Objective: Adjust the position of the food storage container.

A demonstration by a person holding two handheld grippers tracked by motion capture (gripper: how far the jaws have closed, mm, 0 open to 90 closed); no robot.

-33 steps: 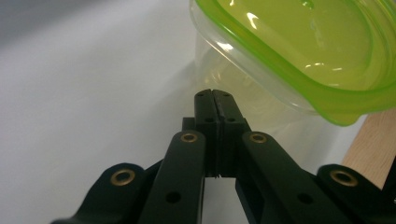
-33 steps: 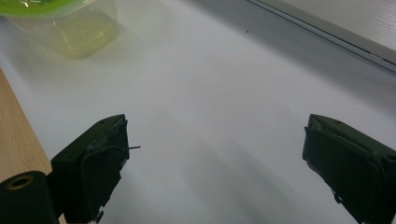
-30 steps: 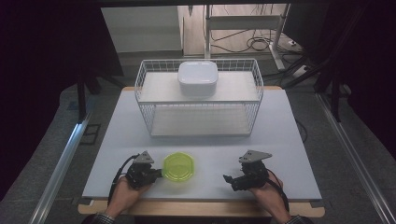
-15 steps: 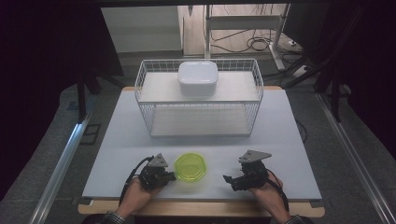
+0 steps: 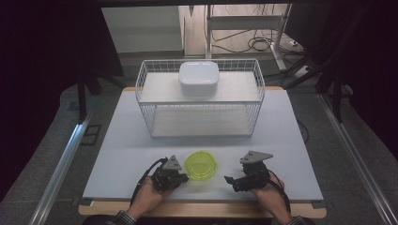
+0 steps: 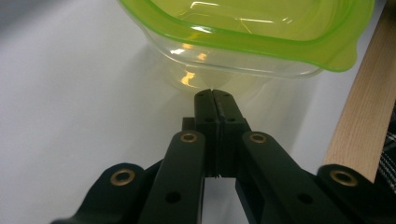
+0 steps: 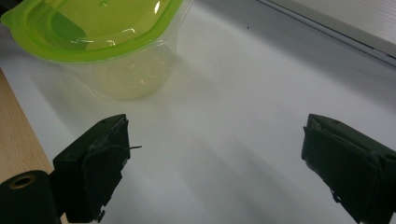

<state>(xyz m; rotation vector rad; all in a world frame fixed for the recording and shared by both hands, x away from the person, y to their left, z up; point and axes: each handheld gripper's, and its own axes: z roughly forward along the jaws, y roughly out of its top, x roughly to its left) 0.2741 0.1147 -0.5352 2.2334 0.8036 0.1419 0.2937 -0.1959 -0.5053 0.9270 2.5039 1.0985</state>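
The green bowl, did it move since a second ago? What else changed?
Yes. The left gripper, jaws shut, slid rightward along the table's near edge, and the green bowl went rightward ahead of its tips, as if pushed; nothing was grabbed. The right gripper stayed put with its jaws open. The wire basket and the white box on it did not move.
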